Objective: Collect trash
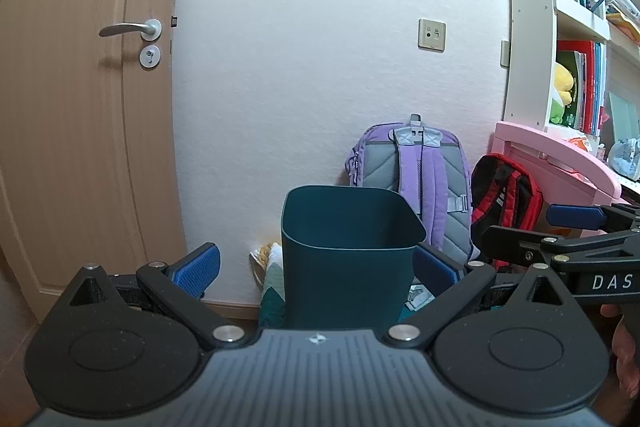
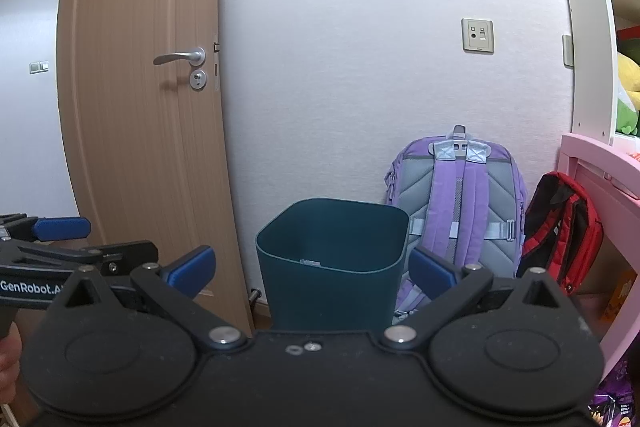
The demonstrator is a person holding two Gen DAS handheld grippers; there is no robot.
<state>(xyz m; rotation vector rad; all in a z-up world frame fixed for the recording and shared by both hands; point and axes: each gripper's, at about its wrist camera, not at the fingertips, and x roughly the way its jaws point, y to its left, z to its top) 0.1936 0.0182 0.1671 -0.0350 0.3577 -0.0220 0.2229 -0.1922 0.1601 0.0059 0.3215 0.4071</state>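
Note:
A dark teal trash bin [image 1: 346,259] stands on the floor against the white wall, straight ahead of both grippers; it also shows in the right wrist view [image 2: 332,263]. My left gripper [image 1: 316,269] is open and empty, its blue pads framing the bin. My right gripper [image 2: 312,273] is open and empty, also framing the bin. The right gripper shows at the right edge of the left wrist view [image 1: 560,231]; the left gripper shows at the left edge of the right wrist view [image 2: 60,239]. The bin's inside bottom is hidden.
A purple backpack [image 2: 460,203] leans on the wall right of the bin, with a red-black bag [image 2: 564,231] beside it. A pink desk [image 1: 560,155] and white bookshelf [image 1: 532,27] stand at right. A wooden door [image 2: 144,107] is at left. Something yellow-white [image 1: 268,255] lies left of the bin.

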